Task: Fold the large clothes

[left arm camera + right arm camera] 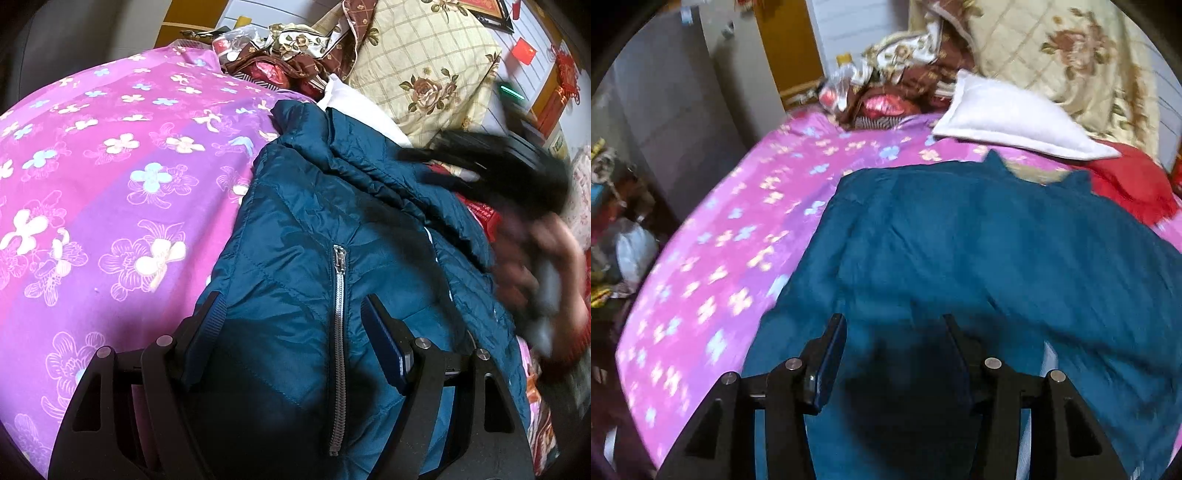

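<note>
The left tool hangs with its fingers spread wide over the jacket, pinching nothing; the pocket zip runs up between the two fingers. The right tool is spread as well, poised above the jacket with no cloth between its pads, and in the left wrist view it shows only as a dark blur past the jacket's far right edge.

The jacket lies face up on the bed, over the pink floral sheet, the collar end toward the white pillow. A red cloth sits just beside the collar, on the side away from the sheet's open stretch, and a heap of bedding lies beyond the pillow.

The shell looks slick and puffy, so a shallow pinch would likely slide off or catch only the top layer, leaving the fold lopsided. Closing the left tool on the zip instead of cloth could give a poor hold. A fold swung toward the collar side might drag the red cloth along or land on the pillow.
</note>
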